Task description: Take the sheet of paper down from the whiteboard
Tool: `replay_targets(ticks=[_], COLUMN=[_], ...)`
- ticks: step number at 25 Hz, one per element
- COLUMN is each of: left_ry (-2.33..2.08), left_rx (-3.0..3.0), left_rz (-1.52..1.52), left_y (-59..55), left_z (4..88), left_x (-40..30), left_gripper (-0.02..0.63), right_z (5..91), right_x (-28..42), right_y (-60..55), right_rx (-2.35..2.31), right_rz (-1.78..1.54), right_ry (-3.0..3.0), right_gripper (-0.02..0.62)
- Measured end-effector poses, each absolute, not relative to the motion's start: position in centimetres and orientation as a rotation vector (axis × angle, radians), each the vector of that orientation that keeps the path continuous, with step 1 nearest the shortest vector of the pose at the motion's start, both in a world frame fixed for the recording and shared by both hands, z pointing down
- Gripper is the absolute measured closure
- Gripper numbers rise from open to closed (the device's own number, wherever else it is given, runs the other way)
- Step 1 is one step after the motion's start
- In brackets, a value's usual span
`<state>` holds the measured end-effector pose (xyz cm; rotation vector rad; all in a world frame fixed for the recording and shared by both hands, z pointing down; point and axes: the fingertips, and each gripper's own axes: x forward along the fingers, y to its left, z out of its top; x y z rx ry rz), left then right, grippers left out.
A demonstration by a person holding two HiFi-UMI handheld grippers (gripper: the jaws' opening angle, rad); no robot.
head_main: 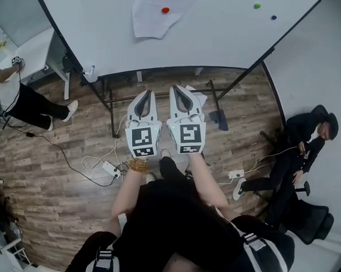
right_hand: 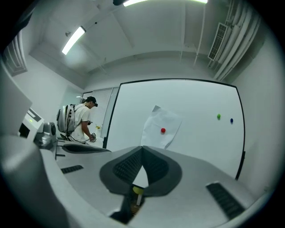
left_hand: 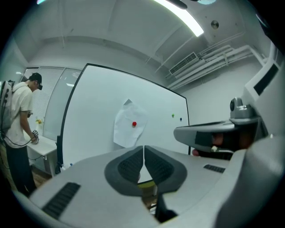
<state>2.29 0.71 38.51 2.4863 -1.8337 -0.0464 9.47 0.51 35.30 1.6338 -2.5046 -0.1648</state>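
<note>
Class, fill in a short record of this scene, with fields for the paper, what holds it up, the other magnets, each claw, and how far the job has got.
Paper: white sheet, hanging crooked on the whiteboard
Held by: one red magnet
Other magnets: green magnet and blue magnet, on bare board to the sheet's right
Left claw: shut, empty, apart from the board
Right claw: shut, empty, apart from the board
Job: sheet not yet taken down
</note>
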Motion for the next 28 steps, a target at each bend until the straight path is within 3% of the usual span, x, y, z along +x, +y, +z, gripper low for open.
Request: replay_targets(ticks=[20, 28], left_ry=[-2.018, -2.080], left_rx=[2.410, 2.357], left_rz=[0.062, 0.031], left_y=[-9.2, -11.2], left_z=[39.0, 38.6], left_x=[6.0, 5.0], left_gripper=[0.588, 0.588], right_z=[37.0, 36.6], right_x=[15.3, 14.5], right_y=[-11.8, -14.3], right_rx=[1.533, 1.470], right_rz=[-0.075, -0.098], right_ry=[-2.669, -2.701], right_gripper=[0.597, 0.597])
